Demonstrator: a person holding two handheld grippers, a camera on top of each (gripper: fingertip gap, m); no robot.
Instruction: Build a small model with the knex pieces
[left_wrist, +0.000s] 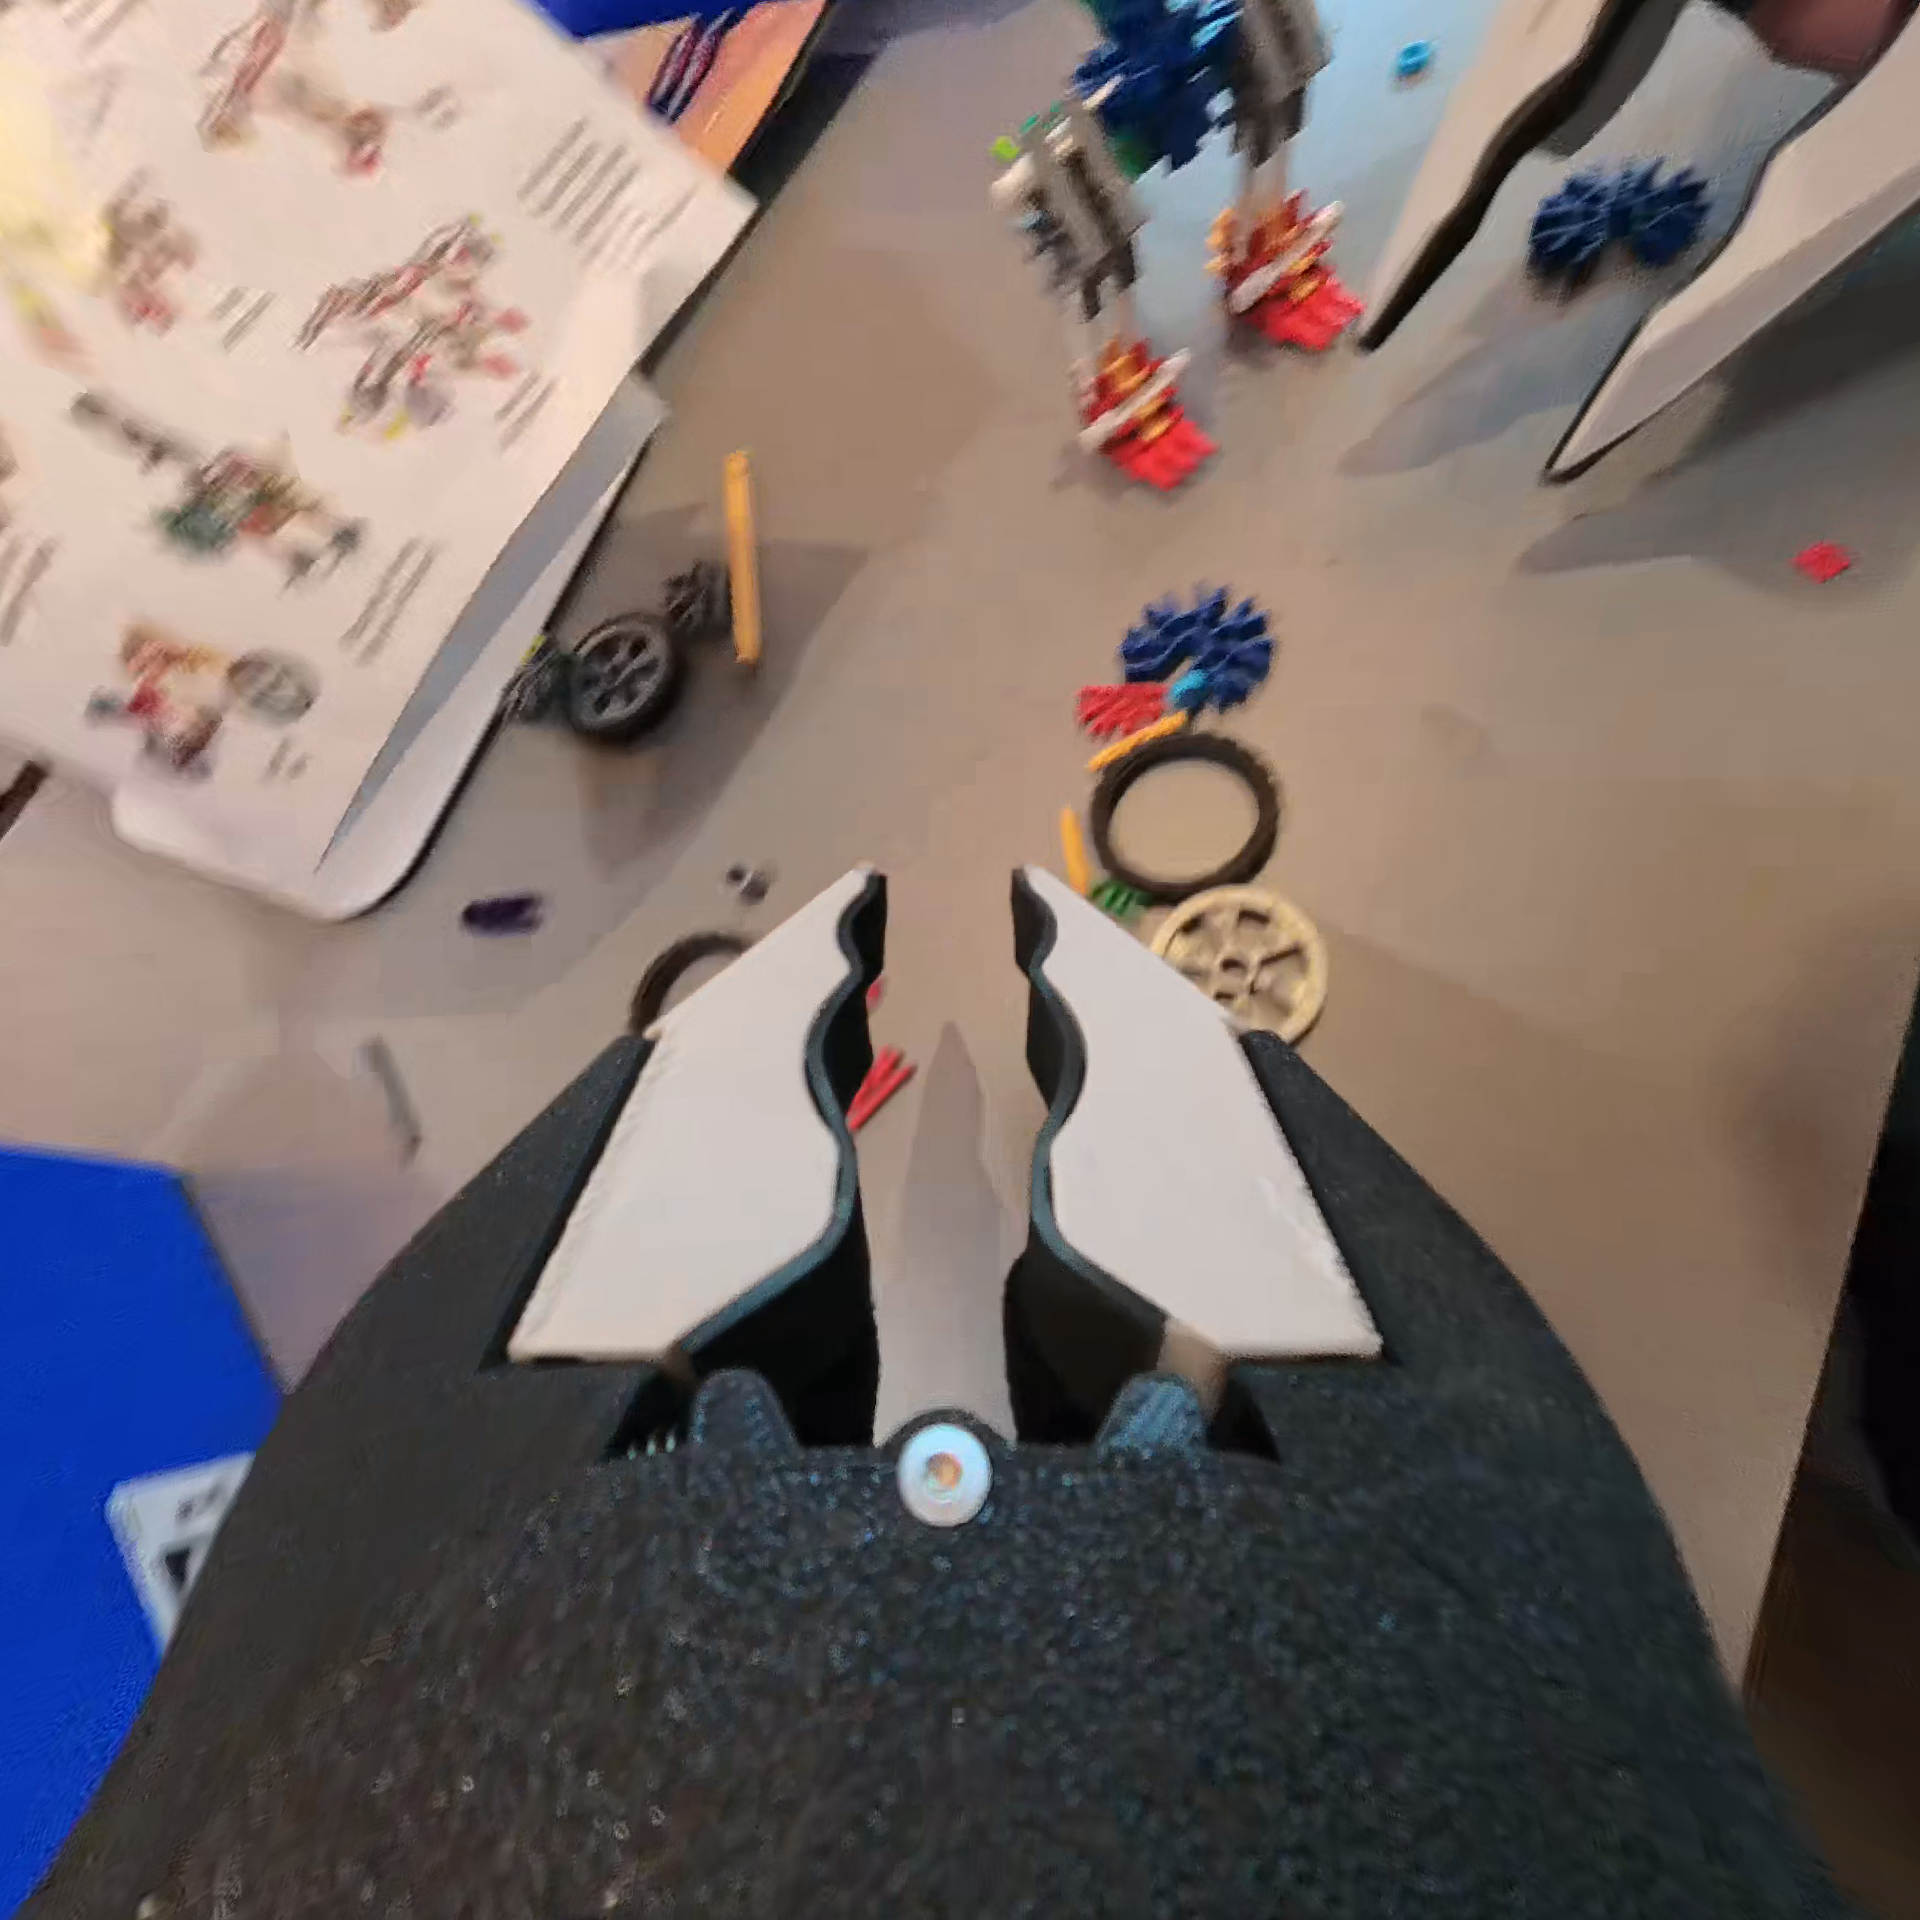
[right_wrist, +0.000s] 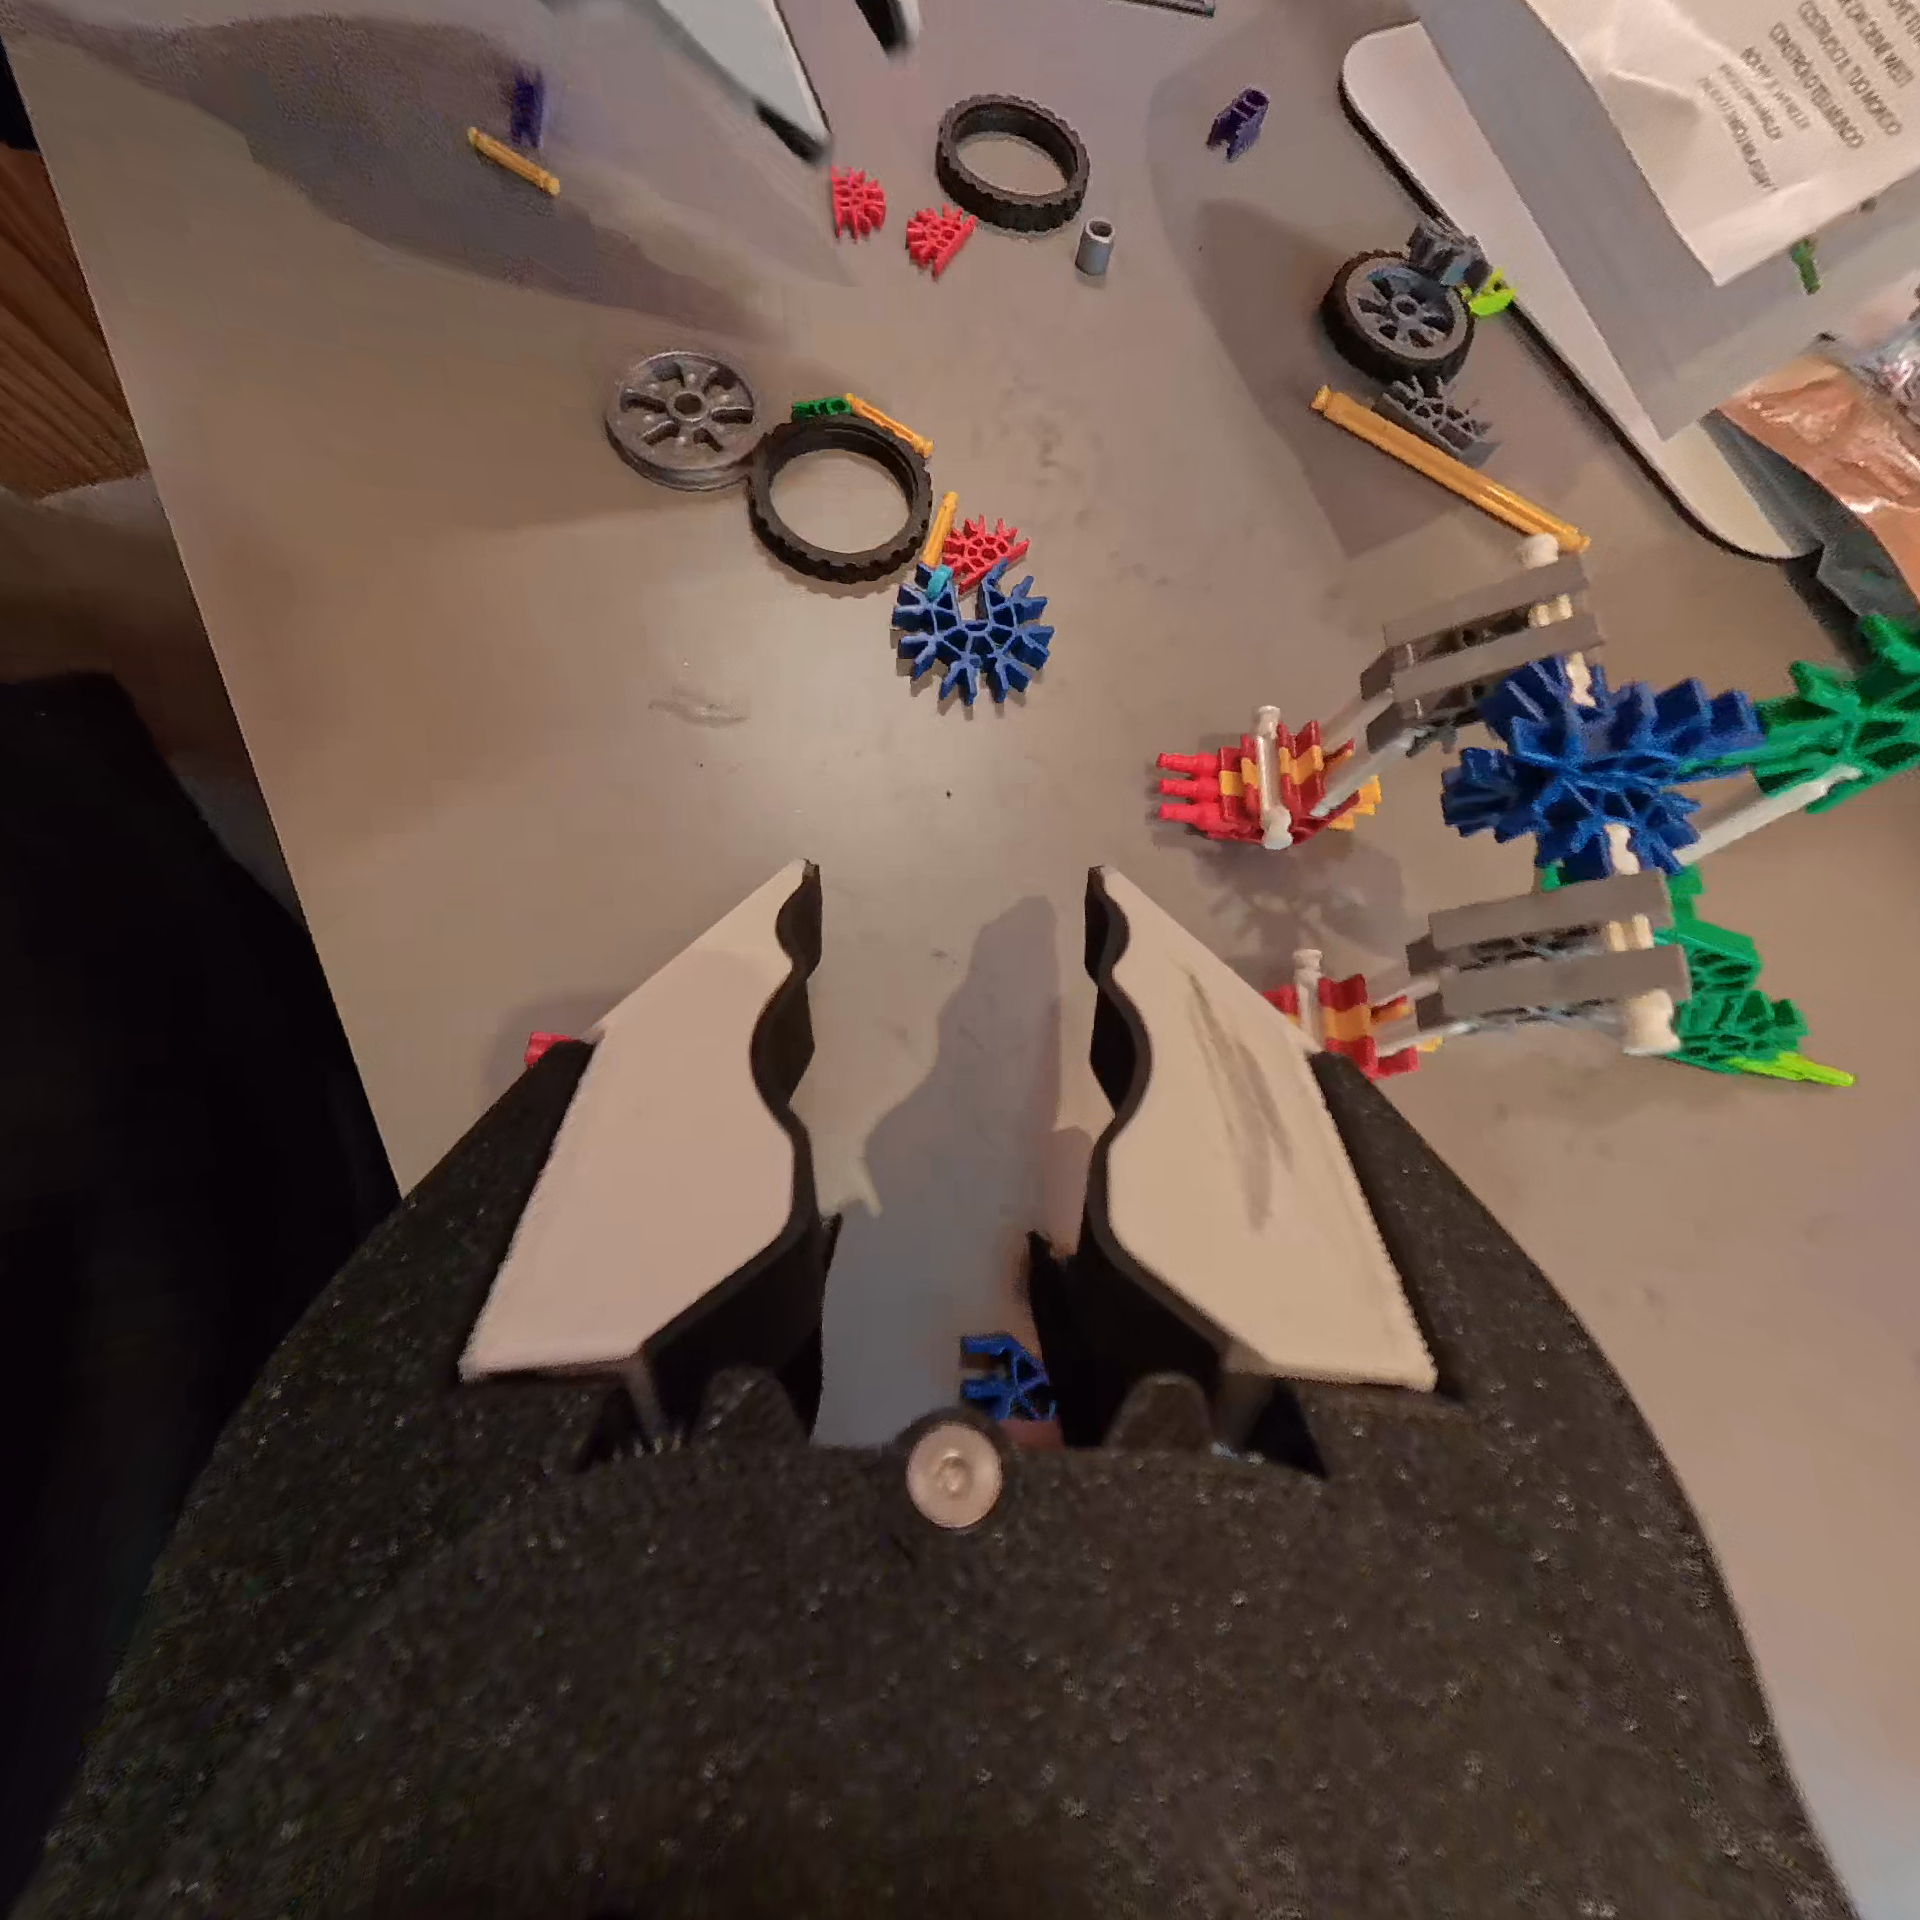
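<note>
My left gripper (left_wrist: 948, 883) is open and empty above the grey table (left_wrist: 883, 468). Just right of its tip lie a black tyre (left_wrist: 1184, 816), a tan wheel hub (left_wrist: 1242, 961) and blue snowflake connectors (left_wrist: 1195, 644). My right gripper (right_wrist: 951, 878) is open and empty above the table (right_wrist: 520, 727). To its right stands a built model (right_wrist: 1538, 810) of grey, blue, green and red rod-and-connector parts. Ahead lie a black tyre (right_wrist: 842, 499), a grey wheel hub (right_wrist: 684, 418) and blue connectors (right_wrist: 971, 634). The model also shows in the left wrist view (left_wrist: 1153, 239), with the other gripper's fingers (left_wrist: 1704, 208) beside it.
An instruction sheet (left_wrist: 260, 364) lies at the left, with an assembled wheel (left_wrist: 620, 675) and a yellow rod (left_wrist: 741, 556) beside it. A blue box (left_wrist: 94, 1455) sits at the lower left. A second tyre (right_wrist: 1013, 163), red connectors (right_wrist: 899, 218) and a wheel (right_wrist: 1397, 317) lie farther off. Left tips to right tips: about 15 cm. From my left tips it is roughly 6 cm to the tan wheel hub (left_wrist: 1242, 961); from my right, 12 cm. It is also in sight in the right wrist view (right_wrist: 690, 410).
</note>
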